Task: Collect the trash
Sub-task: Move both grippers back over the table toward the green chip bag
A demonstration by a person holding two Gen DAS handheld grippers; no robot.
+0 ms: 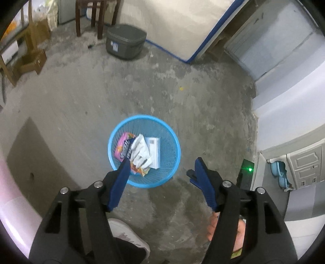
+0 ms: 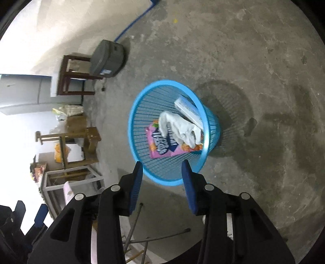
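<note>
A blue mesh basket point(image 1: 176, 142) point(image 2: 132, 121) stands on the concrete floor. Inside it lie a pink snack bag point(image 1: 121, 146) point(image 2: 160, 145), a crumpled white wrapper point(image 1: 141, 152) point(image 2: 179, 126) and a white box point(image 1: 154, 149) point(image 2: 187, 108). My left gripper point(image 1: 162, 162) hangs above the basket's near side, open, nothing between its blue pads. In the right wrist view my right gripper point(image 2: 162, 163) is open over the basket's near rim, also holding nothing. The left gripper point(image 2: 31, 209) shows at that view's lower left.
A grey case point(image 1: 126, 41) and dark chair legs point(image 1: 95, 18) stand beyond the basket, beside a blue-edged mattress point(image 1: 193, 30). White cabinets point(image 1: 284, 61) and a black device with a green light point(image 1: 246, 172) line the right. A person's shoe point(image 1: 130, 237) and metal rods point(image 2: 138, 233) lie near me.
</note>
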